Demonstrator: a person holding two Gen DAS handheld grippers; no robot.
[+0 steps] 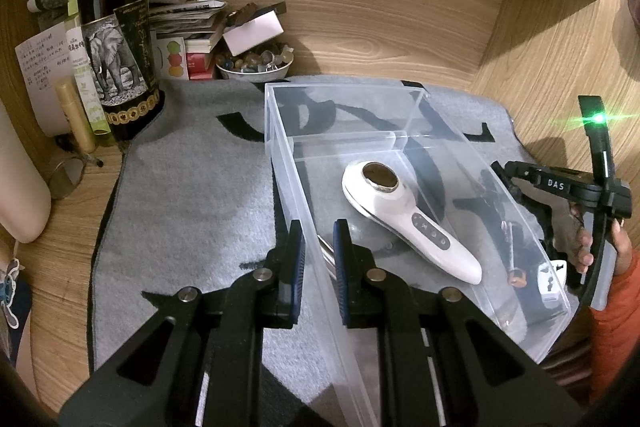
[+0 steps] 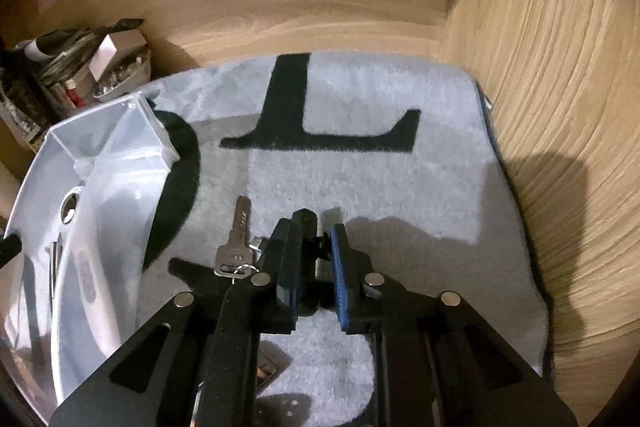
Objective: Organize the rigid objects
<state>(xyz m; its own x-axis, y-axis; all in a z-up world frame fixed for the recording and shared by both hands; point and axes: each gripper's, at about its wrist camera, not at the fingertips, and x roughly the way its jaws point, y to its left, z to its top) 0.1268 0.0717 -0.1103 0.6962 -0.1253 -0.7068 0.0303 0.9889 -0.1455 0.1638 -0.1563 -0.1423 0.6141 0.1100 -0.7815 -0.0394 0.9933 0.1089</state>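
**Both claws clamped, box on the grey mat**

The left claw (image 1: 318, 247) is clamped on the near wall of the clear box (image 1: 420, 115), which holds a white handheld device (image 1: 404, 215). The right claw (image 2: 316, 251) is closed on a black object beside the key (image 2: 234, 243) on the mat (image 2: 380, 187).

Left gripper (image 1: 318, 247): clamped on the near-left wall of the clear bin (image 1: 440, 143)
Bin contents: white handheld device (image 1: 404, 215), lying flat
Under bin: grey mat (image 1: 180, 195)
Right gripper (image 1: 568, 187): beside the bin's right wall, held by a hand (image 1: 584, 247)
Back left: wine bottle (image 1: 116, 39), bowl of stones (image 1: 256, 63)
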